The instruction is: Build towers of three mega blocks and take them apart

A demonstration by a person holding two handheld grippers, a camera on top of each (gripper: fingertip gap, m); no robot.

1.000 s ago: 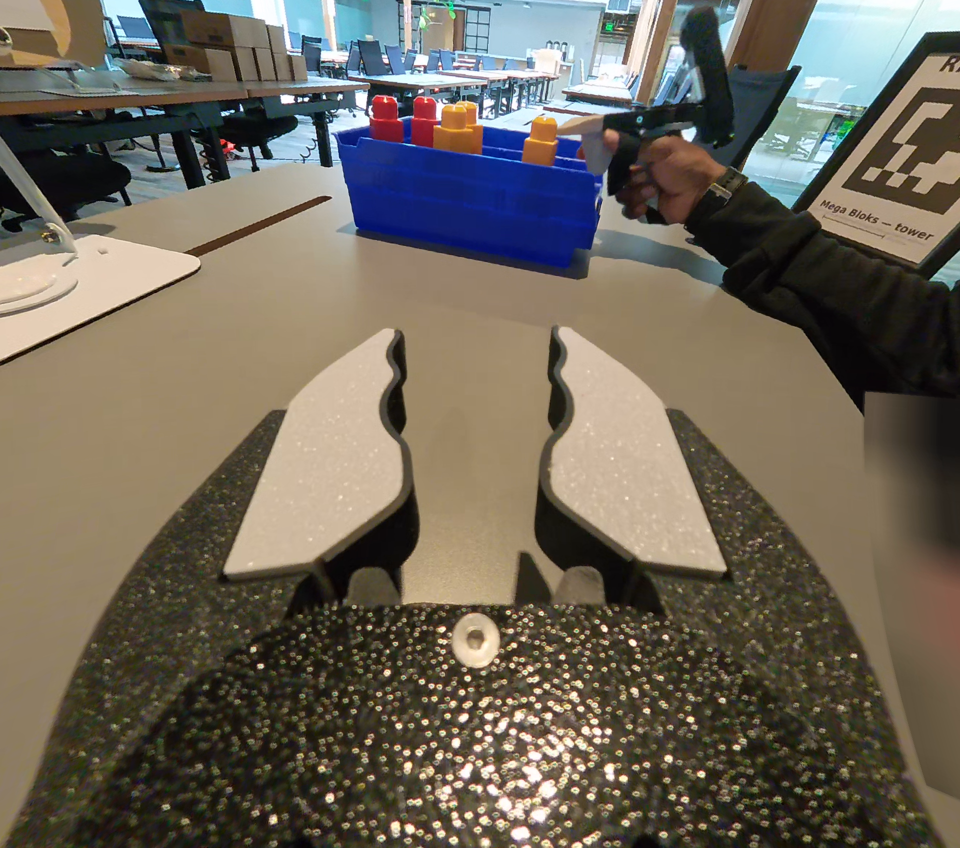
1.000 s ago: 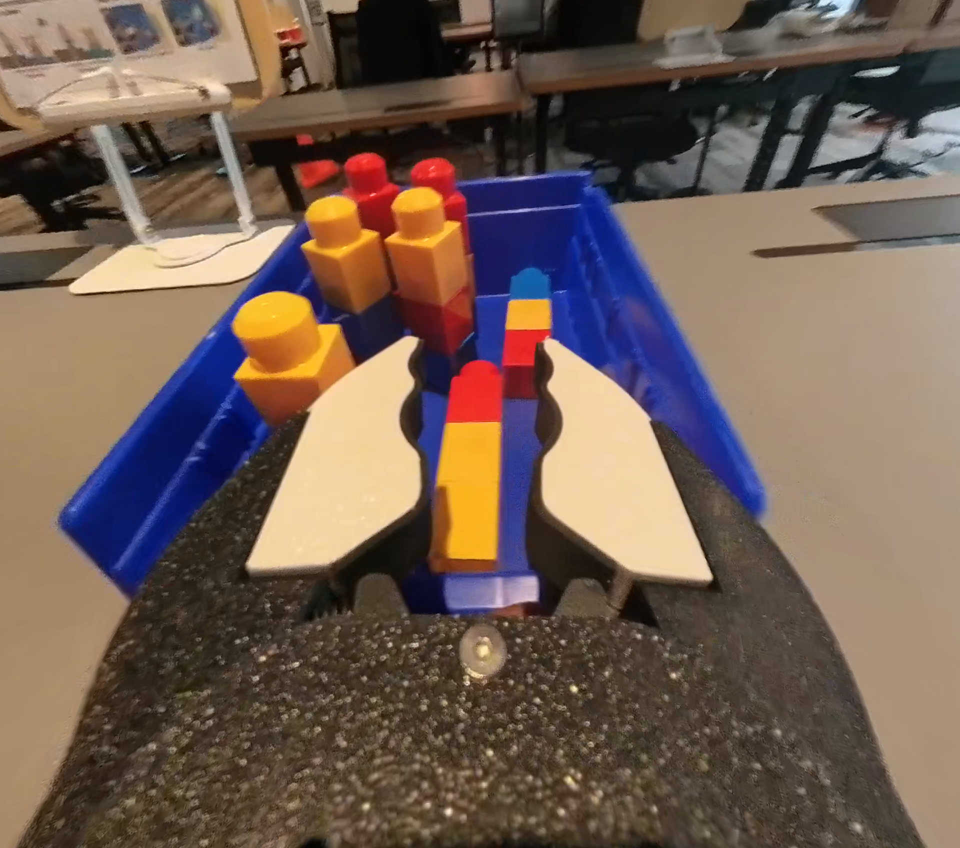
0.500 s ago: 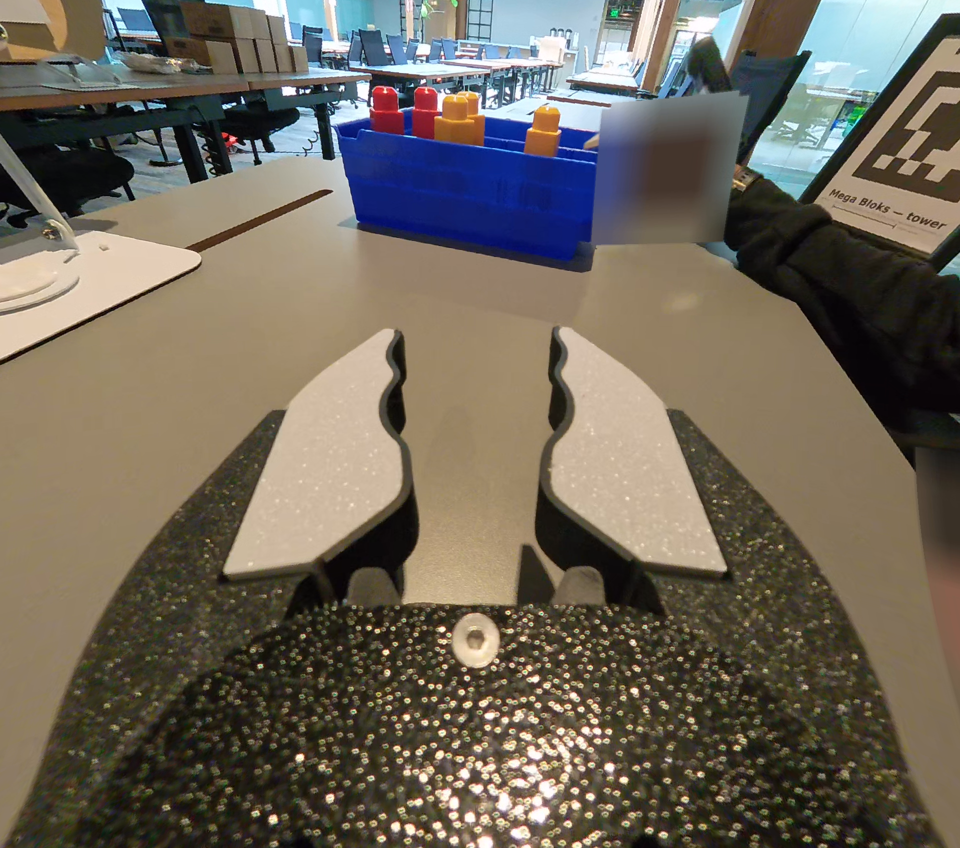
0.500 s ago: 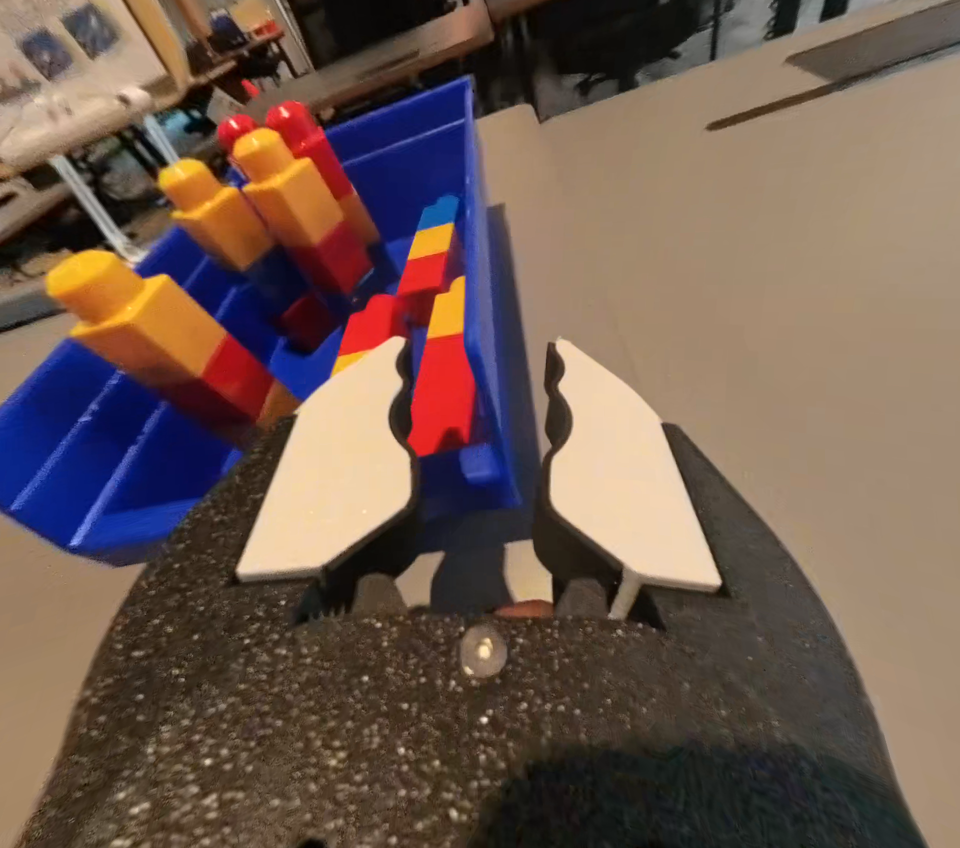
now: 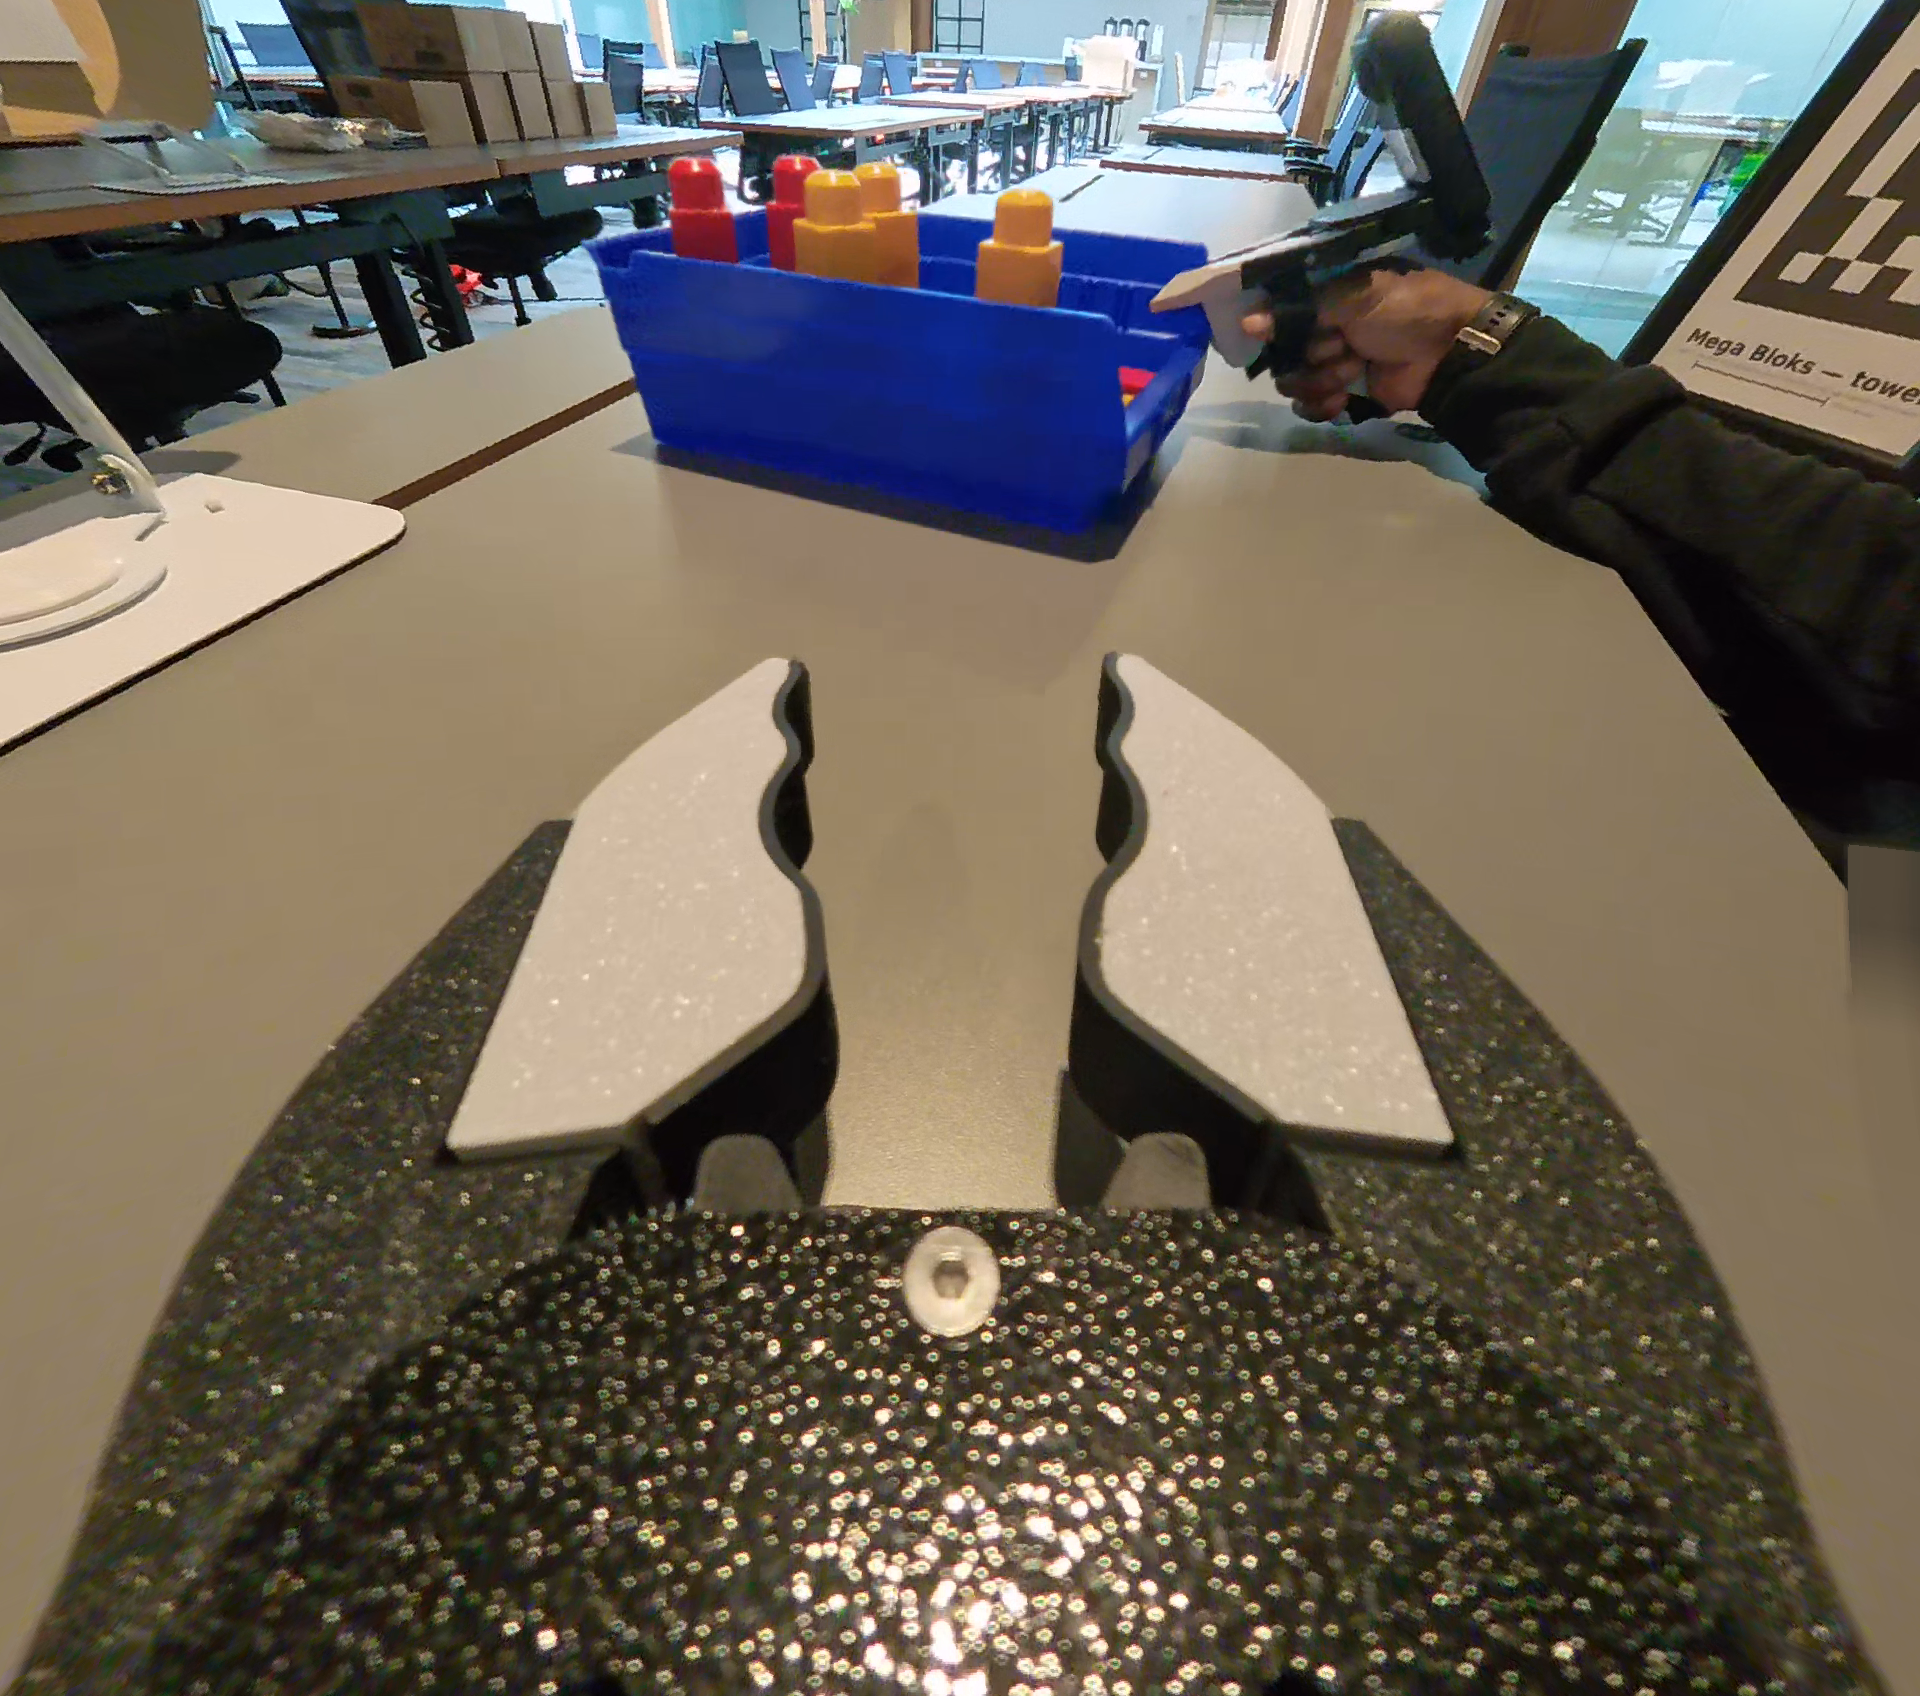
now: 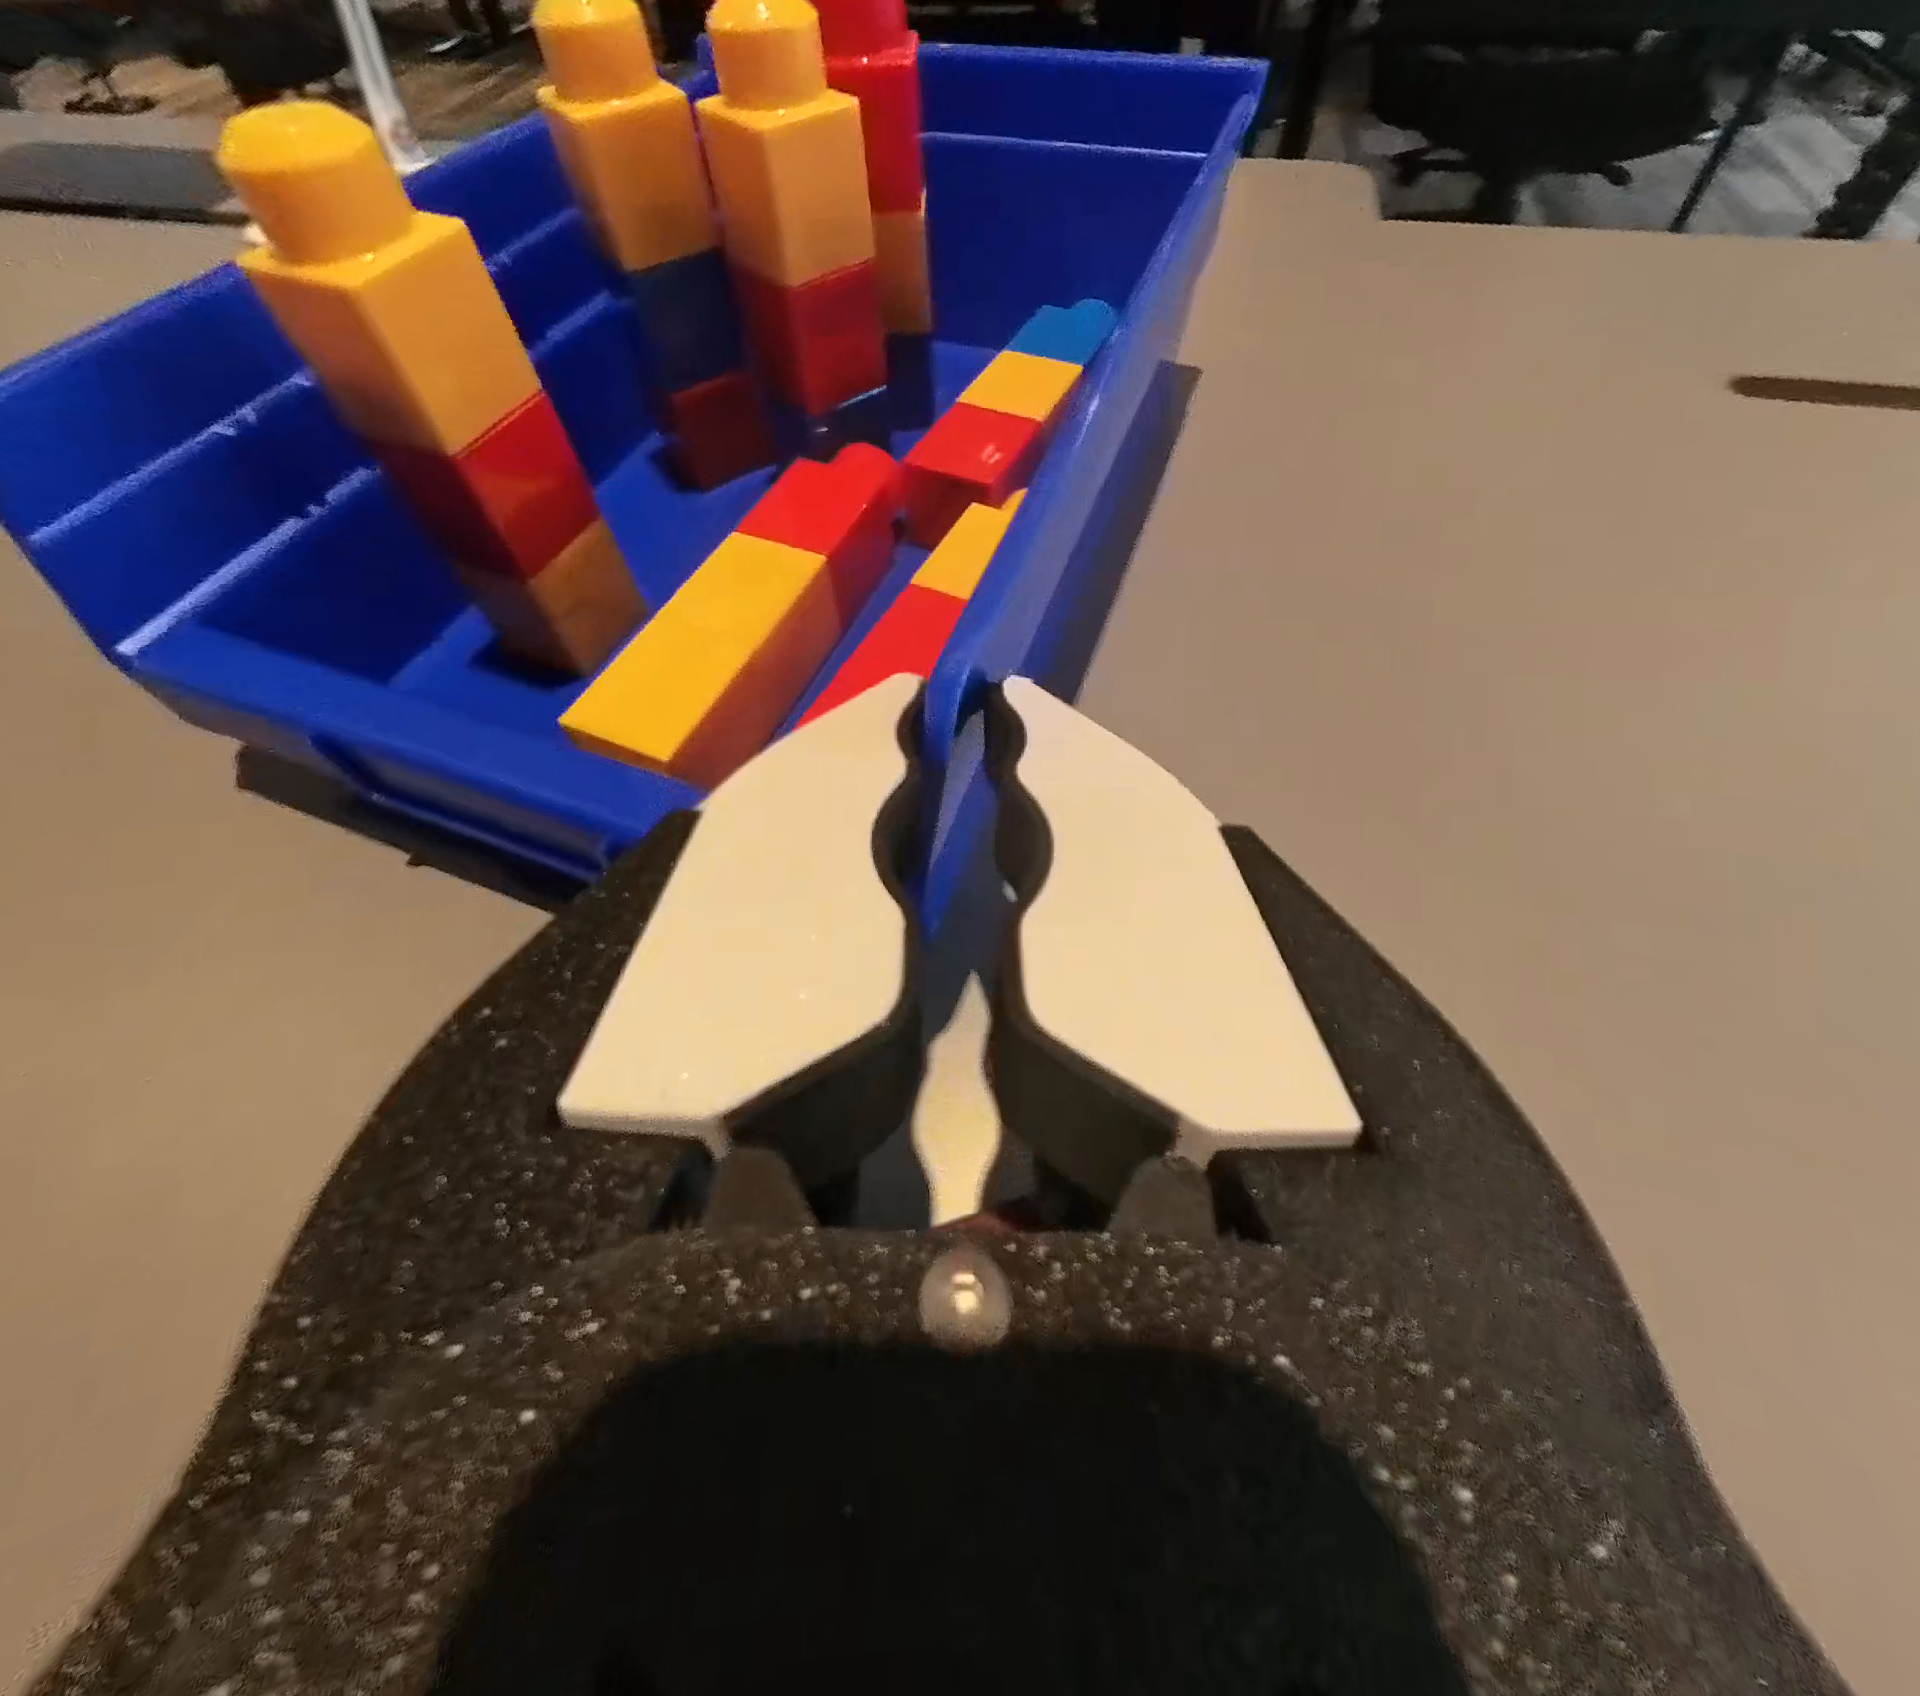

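Observation:
A blue bin [image 5: 883, 389] stands on the grey table and holds several three-block towers of red, yellow and blue. Some towers stand upright [image 6: 416, 358]; others lie flat [image 6: 748, 618] along the bin's right side. My right gripper [image 6: 961, 690] is shut on the bin's right wall [image 6: 1060, 503] near its close corner. It also shows in the left wrist view [image 5: 1184, 296] at the bin's right end, held by a hand. My left gripper [image 5: 951, 670] is open and empty, low over the bare table well short of the bin.
A white stand base [image 5: 156, 545] lies at the left table edge. A framed sign with a black-and-white marker [image 5: 1818, 244] stands at the right. The person's dark sleeve [image 5: 1714, 524] reaches across the right side. Desks and chairs fill the room behind.
My right gripper moved from over the bin's inside to its right wall and closed on it. The bin has turned a little. My left gripper has stayed put.

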